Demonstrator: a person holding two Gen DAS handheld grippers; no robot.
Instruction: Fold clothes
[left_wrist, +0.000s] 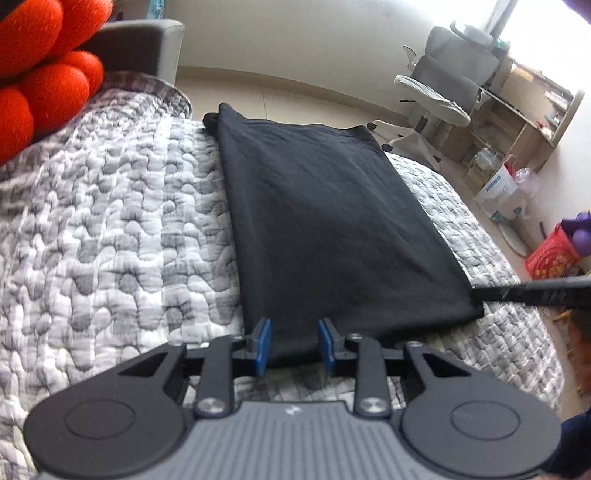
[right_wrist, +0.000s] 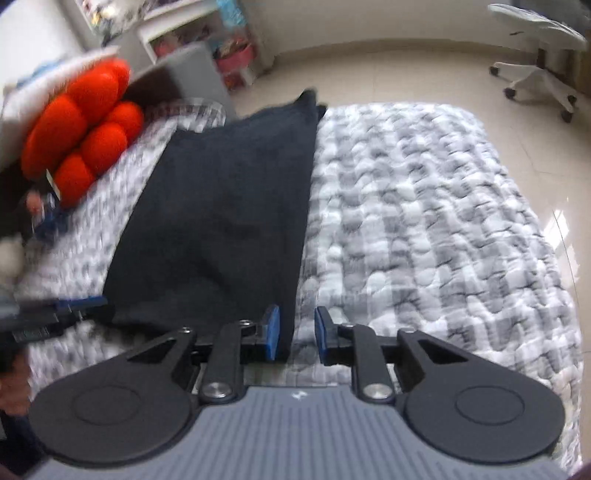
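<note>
A: Where is the garment found?

B: A dark garment (left_wrist: 332, 221) is laid flat along the quilted bedspread (left_wrist: 110, 229) as a long narrow panel; its near hem is at the two grippers, its far end is near the foot of the bed; red cushions (left_wrist: 40, 70) are seen off to one side, well apart from it.

A: How are the jaws held?

B: The left gripper (left_wrist: 294, 345) is set over the near hem with its blue pads parted; dark cloth is seen between them, but no pinch is shown, so it is read as released. The right gripper (right_wrist: 296, 334) is placed at the hem's other near corner; its pads are parted too, with the cloth edge against one pad only and bedspread in the gap; no grasp is shown.

A: Which step is judged to be in hand?

B: The side folds seem already made; the near hem is being addressed for a lengthwise fold, or so it is judged.

A: What is called for next?

B: Both corners would have to be clenched together; then the hem lifted level and carried toward the far end, so that the edges are matched and no crease is dragged in.
</note>
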